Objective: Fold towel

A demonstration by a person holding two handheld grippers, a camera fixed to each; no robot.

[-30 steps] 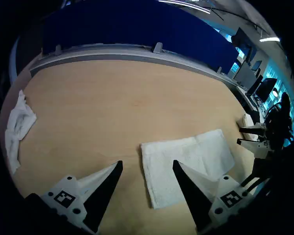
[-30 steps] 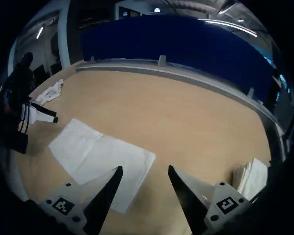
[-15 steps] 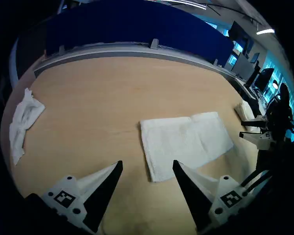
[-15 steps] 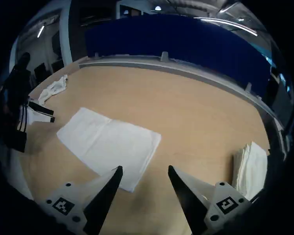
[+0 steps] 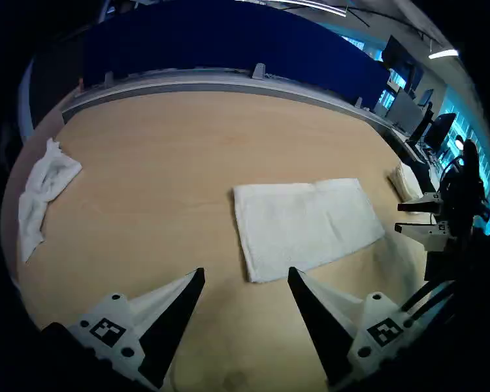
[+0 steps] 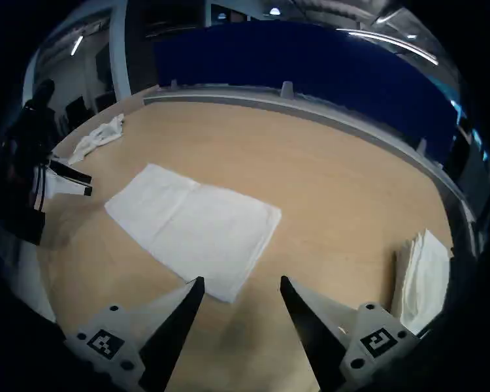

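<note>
- Wooden table (image 5: 179, 150): broad pale top that carries everything listed below.
- White towel (image 5: 304, 222): spread flat as a rectangle, right of centre in the left gripper view and left of centre in the right gripper view. It looks light, soft and limp, likely to sag once lifted. The corners of its near edge look the best place to pinch.
- Left gripper (image 5: 245, 271): fingers spread wide, empty, at the bottom of the frame.
- Right gripper (image 6: 241, 279): likewise wide open, holding nothing.
- Stack of folded towels (image 6: 424, 277): lower right.
- Crumpled cloth (image 5: 42, 189): far left.
</note>
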